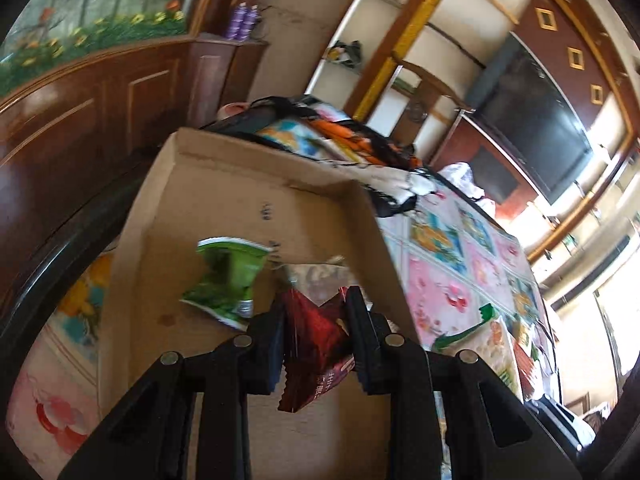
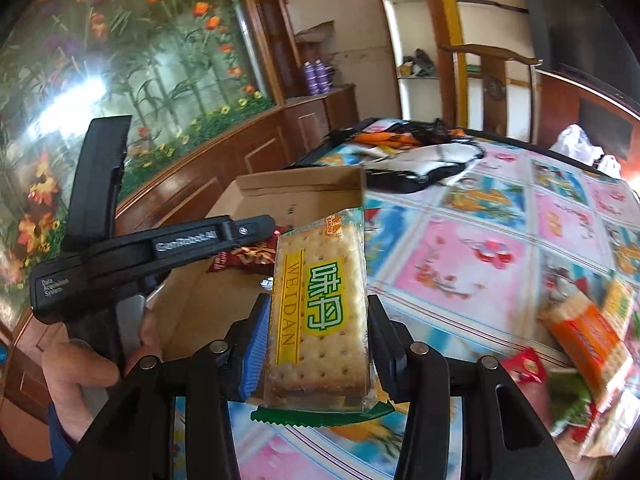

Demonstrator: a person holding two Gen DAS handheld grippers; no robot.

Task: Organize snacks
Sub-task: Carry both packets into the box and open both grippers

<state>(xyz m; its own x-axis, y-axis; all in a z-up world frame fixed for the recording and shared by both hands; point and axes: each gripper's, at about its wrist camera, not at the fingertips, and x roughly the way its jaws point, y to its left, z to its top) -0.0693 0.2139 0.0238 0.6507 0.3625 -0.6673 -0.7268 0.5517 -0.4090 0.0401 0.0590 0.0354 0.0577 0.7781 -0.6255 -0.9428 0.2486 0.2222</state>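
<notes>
My left gripper (image 1: 315,308) is shut on a dark red snack packet (image 1: 312,360), held over the shallow cardboard box (image 1: 224,184). A crumpled green packet (image 1: 226,280) and a pale packet (image 1: 320,276) lie inside the box. My right gripper (image 2: 318,306) is shut on a clear packet of crackers with a green and yellow label (image 2: 320,320), beside the box's near right corner (image 2: 356,184). In the right wrist view the left gripper's black body (image 2: 180,244) reaches across the box with the red packet (image 2: 248,258) at its tip, a hand (image 2: 80,368) holding it.
A floral tablecloth (image 2: 480,240) covers the table. Several loose snack packets (image 2: 580,340) lie at the right. Dark bags and cloth (image 2: 420,160) sit behind the box. A wooden cabinet (image 2: 240,148) runs along the left, and a chair (image 2: 492,80) stands at the back.
</notes>
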